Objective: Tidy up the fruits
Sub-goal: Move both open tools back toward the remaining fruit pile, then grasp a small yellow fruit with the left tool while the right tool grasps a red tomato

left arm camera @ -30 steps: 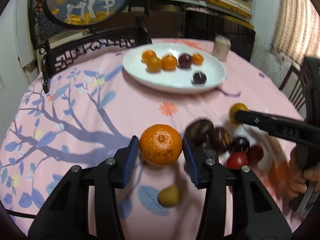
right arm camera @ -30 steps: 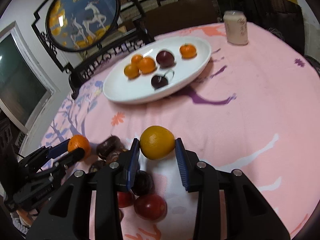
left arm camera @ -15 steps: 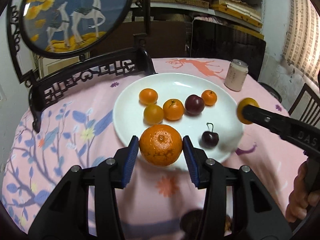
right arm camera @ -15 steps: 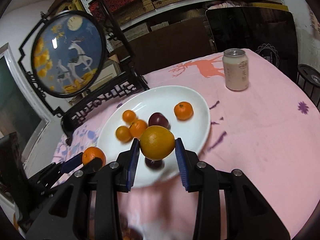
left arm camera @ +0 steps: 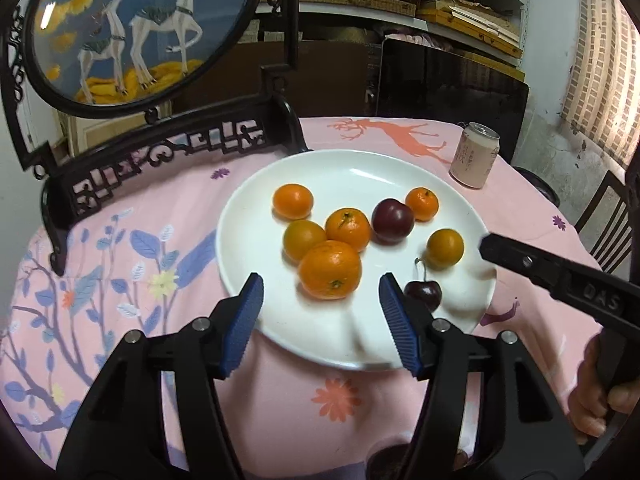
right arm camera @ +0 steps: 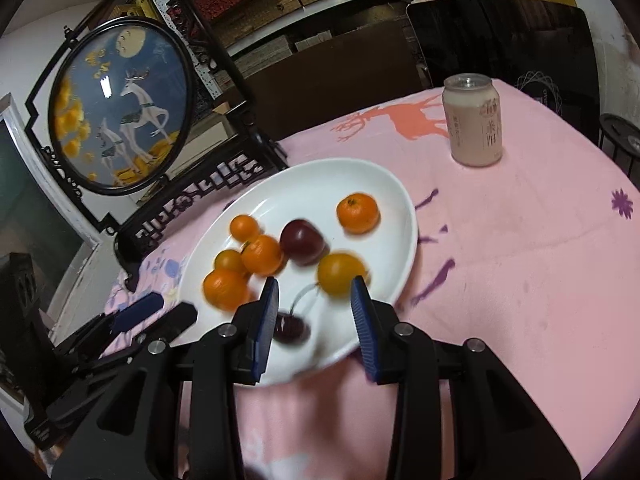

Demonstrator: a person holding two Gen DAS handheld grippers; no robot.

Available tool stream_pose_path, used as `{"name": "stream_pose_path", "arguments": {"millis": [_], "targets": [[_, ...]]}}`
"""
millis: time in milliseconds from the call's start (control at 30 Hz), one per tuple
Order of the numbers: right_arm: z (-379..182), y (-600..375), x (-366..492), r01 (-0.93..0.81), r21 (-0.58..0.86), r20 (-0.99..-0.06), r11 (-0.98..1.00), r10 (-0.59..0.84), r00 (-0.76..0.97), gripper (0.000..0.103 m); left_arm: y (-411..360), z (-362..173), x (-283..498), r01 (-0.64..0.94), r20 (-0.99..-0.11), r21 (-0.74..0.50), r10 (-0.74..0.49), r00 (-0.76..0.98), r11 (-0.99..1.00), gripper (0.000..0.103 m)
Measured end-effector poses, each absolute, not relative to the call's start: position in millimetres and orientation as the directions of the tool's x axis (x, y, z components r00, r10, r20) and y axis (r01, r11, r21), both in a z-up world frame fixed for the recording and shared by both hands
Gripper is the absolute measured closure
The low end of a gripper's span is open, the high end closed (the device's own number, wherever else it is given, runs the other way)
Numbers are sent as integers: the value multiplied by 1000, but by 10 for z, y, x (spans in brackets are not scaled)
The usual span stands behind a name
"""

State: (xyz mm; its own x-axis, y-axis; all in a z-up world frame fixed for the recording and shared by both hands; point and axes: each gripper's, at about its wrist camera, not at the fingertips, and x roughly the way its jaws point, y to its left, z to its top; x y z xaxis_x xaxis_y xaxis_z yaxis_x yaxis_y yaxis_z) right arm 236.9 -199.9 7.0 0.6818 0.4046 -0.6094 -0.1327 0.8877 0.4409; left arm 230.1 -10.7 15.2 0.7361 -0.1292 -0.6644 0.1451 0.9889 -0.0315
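Left wrist | left claw (left arm camera: 320, 312) open | orange (left arm camera: 330, 269) inside plate (left arm camera: 476, 208) rim

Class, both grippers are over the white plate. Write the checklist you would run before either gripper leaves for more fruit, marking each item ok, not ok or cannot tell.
1. Left gripper open, clear of the large orange: ok.
2. Right gripper open, clear of the yellow-orange fruit: ok.
3. Both fruits lying inside the white plate: ok.
4. Fruits at rest: cannot tell; the right wrist view is blurred.
5. Cherry clear of the left gripper's right finger: not ok, it sits right beside it.
6. Can upright, away from the plate: ok.
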Motion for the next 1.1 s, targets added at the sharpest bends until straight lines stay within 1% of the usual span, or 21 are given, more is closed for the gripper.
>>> {"name": "stream_pose_path", "arguments": {"millis": [67,133,167,200,233,267,300,333,400,433,567,667,867,900,933,967,1000,1033,1067,1100], "targets": [[84,-2011,2241,-135,444,-615,886,411,672,65,-41,169,2169,136,-665,-42,-130,735,990,36],[102,-2018,2086,-147,448,-614,882,423,666,64,64,162,1937,117,-656,-37,-112,746,992,29],[108,-2011,2019,-153,450,-611,880,428,665,63,99,157,1864,112,-656,-30,-104,747,993,29],[109,-2013,1901,-164,450,-607,878,435,665,54,159,154,1742,104,-657,-33,-99,747,994,28],[108,-2018,1800,-171,448,-605,878,438,665,49,215,142,1644,99,-657,-46,-104,747,994,26],[105,-2028,1659,-182,440,-597,879,438,672,41,266,121,1514,95,-656,-58,-110,746,994,24],[104,-2037,1536,-192,426,-591,884,433,680,41,289,102,1418,91,-657,-57,-106,747,994,20],[106,-2043,1410,-200,407,-590,891,424,687,41,304,74,1267,79,-656,-31,-80,750,996,18],[115,-2069,1203,-214,394,-578,894,422,698,40,310,44,1046,70,-647,17,-42,762,997,16],[120,-2101,1106,-216,399,-568,891,425,705,40,314,31,930,81,-642,26,-45,765,996,15],[114,-2238,846,-227,443,-523,867,456,720,39,311,-32,547,143,-641,30,-90,762,989,15],[67,-2302,741,-221,463,-512,858,463,724,22,262,-106,386,158,-650,72,-73,756,985,15],[82,-2308,726,-217,462,-504,860,457,733,21,200,-195,418,195,-687,63,-99,720,979,16],[82,-2299,728,-222,464,-505,858,462,729,21,187,-213,424,202,-694,58,-106,712,978,20],[80,-2294,730,-222,462,-508,859,461,727,19,186,-228,444,209,-701,49,-115,704,977,30],[77,-2288,733,-220,460,-512,860,460,726,16,187,-244,459,215,-708,38,-125,695,976,38],[75,-2282,734,-220,458,-514,861,459,725,16,190,-259,480,219,-717,26,-135,684,975,55],[72,-2285,733,-222,459,-514,860,461,723,16,195,-287,510,223,-730,10,-145,668,975,68],[69,-2285,736,-224,463,-515,858,466,719,16,204,-305,530,231,-738,-12,-165,655,973,69],[61,-2281,740,-224,466,-518,856,470,715,16,200,-306,534,237,-739,-23,-176,651,971,73]]}}
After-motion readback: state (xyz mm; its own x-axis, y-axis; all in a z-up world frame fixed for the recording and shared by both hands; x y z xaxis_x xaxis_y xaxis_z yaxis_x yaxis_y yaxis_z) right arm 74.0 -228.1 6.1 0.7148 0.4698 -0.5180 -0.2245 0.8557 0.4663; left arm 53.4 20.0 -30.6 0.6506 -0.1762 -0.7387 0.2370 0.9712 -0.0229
